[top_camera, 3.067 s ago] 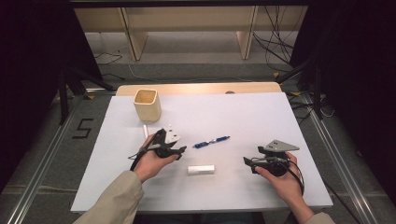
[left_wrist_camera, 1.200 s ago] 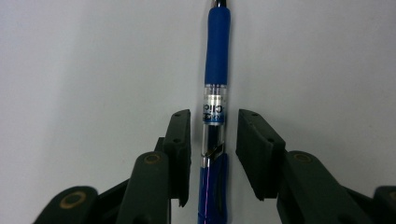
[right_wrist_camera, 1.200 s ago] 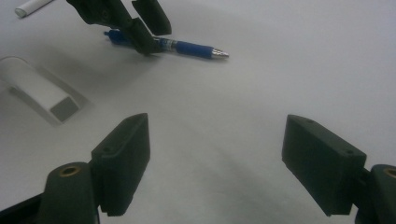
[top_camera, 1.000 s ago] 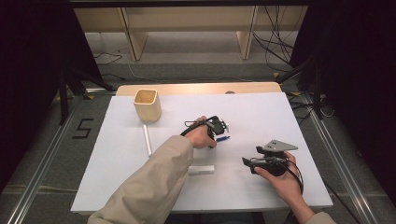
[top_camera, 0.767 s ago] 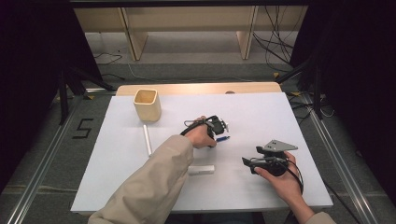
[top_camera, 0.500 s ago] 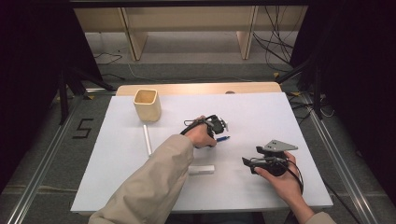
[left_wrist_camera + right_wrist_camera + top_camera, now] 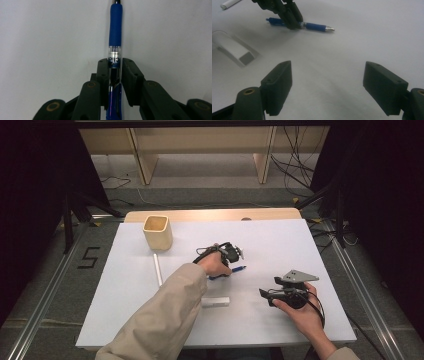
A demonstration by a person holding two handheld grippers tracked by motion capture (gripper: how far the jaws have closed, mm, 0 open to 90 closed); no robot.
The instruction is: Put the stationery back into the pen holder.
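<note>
left tongs (image 7: 115, 75) just closed, gripping blue pen (image 7: 115, 32)

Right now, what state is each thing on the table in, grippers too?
Pen: flat on the table, between the left gripper's jaws.
Left gripper: jaws have just been closing, now shut on the pen.
Right gripper: open, holding nothing.
Cup: upright, open top.
White stick: lying flat.
White block: lying flat.

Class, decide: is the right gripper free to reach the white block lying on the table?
Probably yes. The right gripper is open, and bare table lies between it and the white block; the left forearm sits just beyond.
</note>
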